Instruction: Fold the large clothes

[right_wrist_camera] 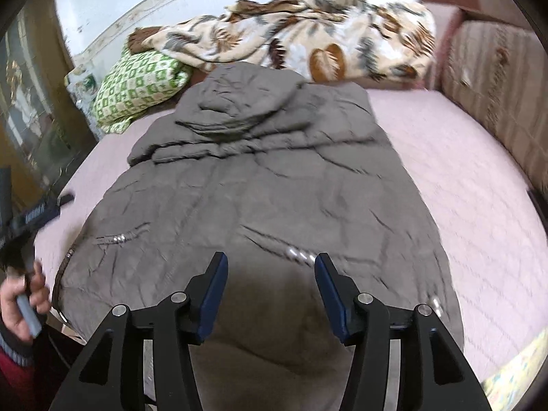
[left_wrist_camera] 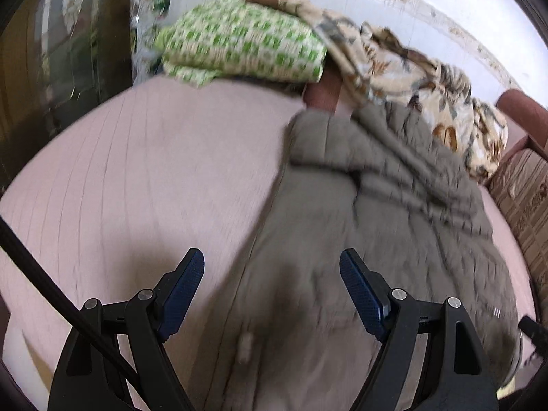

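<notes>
— Progress on the folding?

— Barely begun. The grey-brown quilted hooded coat (right_wrist_camera: pixel 260 185) is lying spread along the pink bed's (right_wrist_camera: pixel 462 178) near edge. Left gripper (left_wrist_camera: pixel 272 291) and right gripper (right_wrist_camera: pixel 270 291) are hovering, jaws apart, holding nothing.

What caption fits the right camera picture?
Open right gripper hovers over a grey puffy coat spread on a pink bed.

The jacket (right_wrist_camera: pixel 260 205) is matt grey-brown quilted cloth, puffy and wrinkled, with shiny metal snaps. The bed cover (left_wrist_camera: pixel 137 171) is pale pink cloth with stitched lines, matt. The right gripper (right_wrist_camera: pixel 270 281) is matt black plastic with dark blue textured pads (right_wrist_camera: pixel 214 294). The blanket (right_wrist_camera: pixel 308 34) looks soft and fleecy.
</notes>
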The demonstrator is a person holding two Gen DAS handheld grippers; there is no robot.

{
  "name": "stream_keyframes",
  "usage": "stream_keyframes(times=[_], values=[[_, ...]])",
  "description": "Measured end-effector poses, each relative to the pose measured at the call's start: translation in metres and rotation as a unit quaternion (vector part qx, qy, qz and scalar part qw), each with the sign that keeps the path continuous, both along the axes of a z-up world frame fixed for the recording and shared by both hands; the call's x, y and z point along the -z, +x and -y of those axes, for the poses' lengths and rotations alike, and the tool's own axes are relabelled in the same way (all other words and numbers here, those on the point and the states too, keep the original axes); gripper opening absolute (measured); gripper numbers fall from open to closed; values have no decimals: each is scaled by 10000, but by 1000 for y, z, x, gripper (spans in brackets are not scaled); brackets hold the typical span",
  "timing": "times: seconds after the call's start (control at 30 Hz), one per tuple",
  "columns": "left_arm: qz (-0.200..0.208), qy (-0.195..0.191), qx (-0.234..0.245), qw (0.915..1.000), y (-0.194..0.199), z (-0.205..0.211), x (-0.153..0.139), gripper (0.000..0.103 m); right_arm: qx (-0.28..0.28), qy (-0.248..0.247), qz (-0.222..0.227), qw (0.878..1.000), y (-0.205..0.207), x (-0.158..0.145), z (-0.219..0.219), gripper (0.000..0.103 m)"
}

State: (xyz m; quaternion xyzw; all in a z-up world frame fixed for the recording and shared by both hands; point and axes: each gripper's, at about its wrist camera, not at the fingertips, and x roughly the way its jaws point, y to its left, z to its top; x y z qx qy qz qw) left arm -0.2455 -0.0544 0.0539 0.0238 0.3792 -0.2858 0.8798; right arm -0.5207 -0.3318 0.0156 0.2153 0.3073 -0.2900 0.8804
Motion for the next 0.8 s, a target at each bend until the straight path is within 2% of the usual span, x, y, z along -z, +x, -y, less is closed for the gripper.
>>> stream_keyframes(times=[0.2,0.33,0.43,0.63,0.8], values=[[-111,422,79,9990,-29,-12,26,81,183,271,-19,9995,-21,30,6,57],[-158,745,204,9969,-41,-6,41,81,118,166,-167,9997,-17,42,2,57],[-121,950,201,9952,-40,-1,47,87,31,63,-328,9994,-11,52,-1,61],[-335,847,182,9957,-33,-7,47,89,-38,-54,-362,9993,-10,57,-3,65],[-345,593,52,9976,-32,-34,31,89,-27,155,85,9998,-27,46,0,65]])
